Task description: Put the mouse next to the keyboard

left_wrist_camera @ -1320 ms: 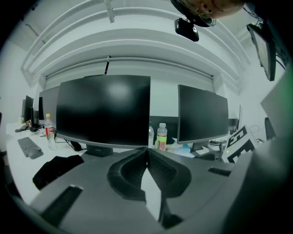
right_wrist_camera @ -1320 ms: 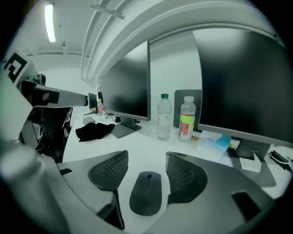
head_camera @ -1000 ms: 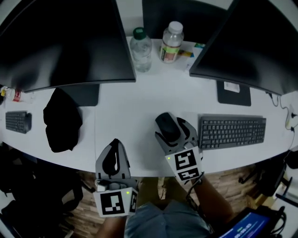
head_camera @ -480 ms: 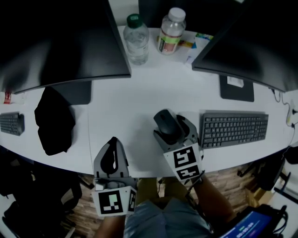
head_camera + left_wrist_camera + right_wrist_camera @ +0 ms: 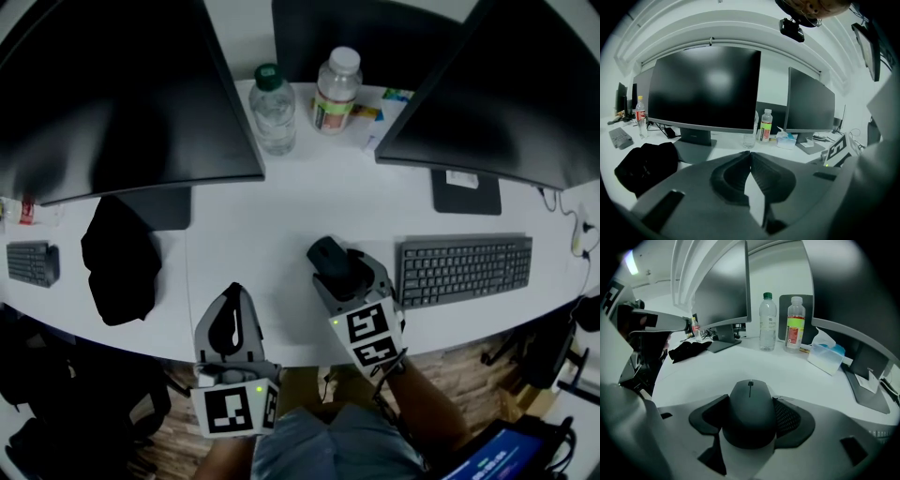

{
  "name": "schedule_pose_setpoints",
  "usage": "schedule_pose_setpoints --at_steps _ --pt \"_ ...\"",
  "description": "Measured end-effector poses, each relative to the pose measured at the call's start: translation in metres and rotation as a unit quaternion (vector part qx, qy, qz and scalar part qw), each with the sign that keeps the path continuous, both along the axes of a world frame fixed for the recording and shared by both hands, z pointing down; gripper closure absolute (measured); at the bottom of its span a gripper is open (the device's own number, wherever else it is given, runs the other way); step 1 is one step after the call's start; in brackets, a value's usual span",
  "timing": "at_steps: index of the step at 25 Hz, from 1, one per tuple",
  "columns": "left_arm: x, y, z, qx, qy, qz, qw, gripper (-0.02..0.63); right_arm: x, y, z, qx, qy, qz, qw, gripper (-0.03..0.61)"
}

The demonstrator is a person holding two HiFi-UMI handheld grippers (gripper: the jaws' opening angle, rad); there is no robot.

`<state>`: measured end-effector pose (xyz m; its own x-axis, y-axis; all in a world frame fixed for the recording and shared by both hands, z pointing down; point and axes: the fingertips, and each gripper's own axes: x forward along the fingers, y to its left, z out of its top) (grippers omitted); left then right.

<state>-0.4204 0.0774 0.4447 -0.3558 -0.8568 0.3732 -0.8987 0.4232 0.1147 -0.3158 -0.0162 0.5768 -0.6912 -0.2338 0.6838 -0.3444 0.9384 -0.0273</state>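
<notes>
Right tool [image 5: 349, 270] closing on mouse [image 5: 328, 255], open desk [image 5: 375, 211] toward keyboard [image 5: 464, 270]; left tool [image 5: 233, 295] pressed together.

No readable text, bottle label [image 5: 330, 112] — probably print — too blurred

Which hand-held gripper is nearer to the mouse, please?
Right. The right hand-held gripper has the mouse between its closing jaws; the left hand-held gripper sits apart, to the mouse's left.

white desk [image 5: 272, 225] bears a keyboard [image 5: 464, 270] and black cloth [image 5: 117, 258].
</notes>
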Motion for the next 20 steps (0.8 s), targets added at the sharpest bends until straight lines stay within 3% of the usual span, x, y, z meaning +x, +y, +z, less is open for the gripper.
schedule_pose_setpoints --at_steps 8,20 --pt "-0.001 -0.014 -0.043 0.035 -0.029 0.017 0.9988 0.609 -0.013 -0.007 -0.076 0.021 -0.069 0.019 0.997 0.276" --pt "0.017 -0.046 -0.141 0.147 -0.081 0.048 0.9846 0.609 -0.012 -0.021 -0.217 0.119 -0.153 0.031 0.98 0.276"
